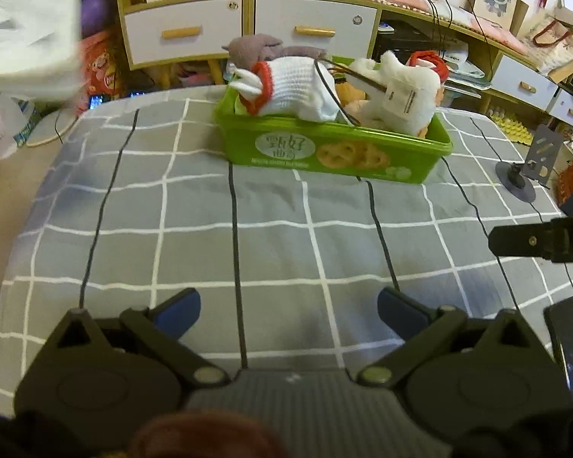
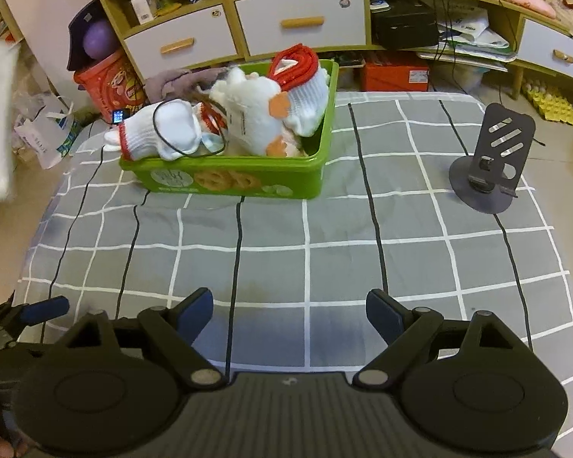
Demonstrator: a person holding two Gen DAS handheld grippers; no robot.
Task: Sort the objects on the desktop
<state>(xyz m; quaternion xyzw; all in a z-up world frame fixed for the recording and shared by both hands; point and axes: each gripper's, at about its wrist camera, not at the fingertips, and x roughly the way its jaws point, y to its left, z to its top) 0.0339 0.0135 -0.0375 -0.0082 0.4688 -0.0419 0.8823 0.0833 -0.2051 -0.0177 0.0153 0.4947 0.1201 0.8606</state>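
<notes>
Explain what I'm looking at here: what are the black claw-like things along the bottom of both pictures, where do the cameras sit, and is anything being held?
No robot is here: a person carries a two-finger gripper in each hand, and a fisheye camera on each looks forward along its fingers. One picture comes from the left gripper, the other from the right gripper. Both stand open over a grey checked cloth and hold nothing. On the cloth sits a green biscuit tin heaped with white gloves with red cuffs, a white plush toy and a thin black cord. A dark phone stand stands apart, to the tin's right. Behind is a cluttered shelf unit with drawers.
</notes>
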